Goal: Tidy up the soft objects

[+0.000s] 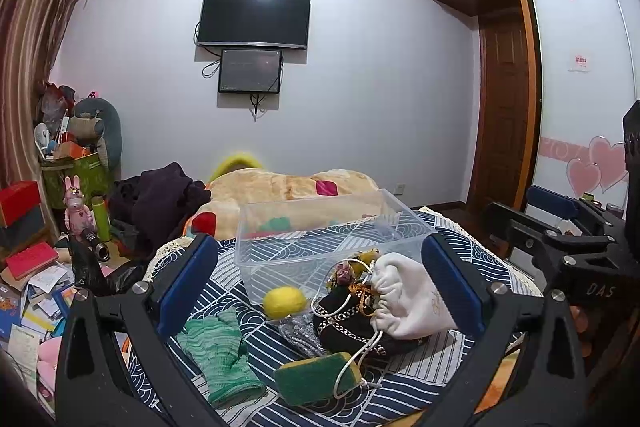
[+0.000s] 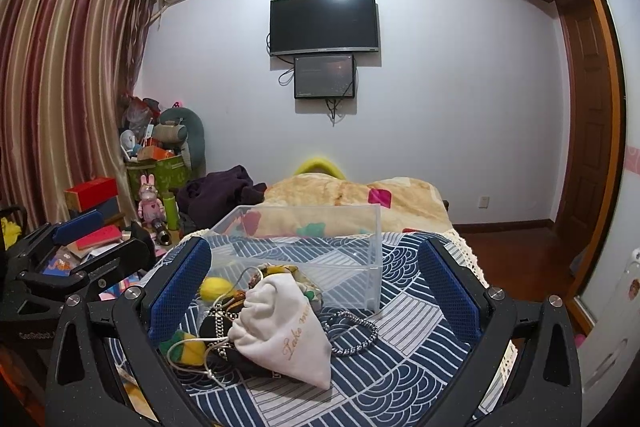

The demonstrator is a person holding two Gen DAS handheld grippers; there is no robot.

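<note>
A pile of soft things lies on the blue patterned cloth (image 1: 404, 391) before a clear plastic box (image 1: 320, 235): a white drawstring pouch (image 1: 408, 303), a black pouch with gold trim (image 1: 348, 327), a yellow felt ball (image 1: 284, 302), a green glove (image 1: 224, 351), a green-yellow sponge (image 1: 316, 379). My left gripper (image 1: 320, 291) is open above them, empty. In the right wrist view the white pouch (image 2: 288, 331), the ball (image 2: 214, 289), the sponge (image 2: 188, 347), a braided cord (image 2: 352, 331) and the box (image 2: 304, 247) show. My right gripper (image 2: 316, 291) is open, empty.
A bed with a beige blanket (image 1: 288, 187) lies behind the box. Clutter of boxes, books and toys (image 1: 48, 227) fills the floor at left. A wardrobe with a sliding door (image 1: 580, 67) stands at right. The right gripper's body (image 1: 568, 239) shows at the left view's right edge.
</note>
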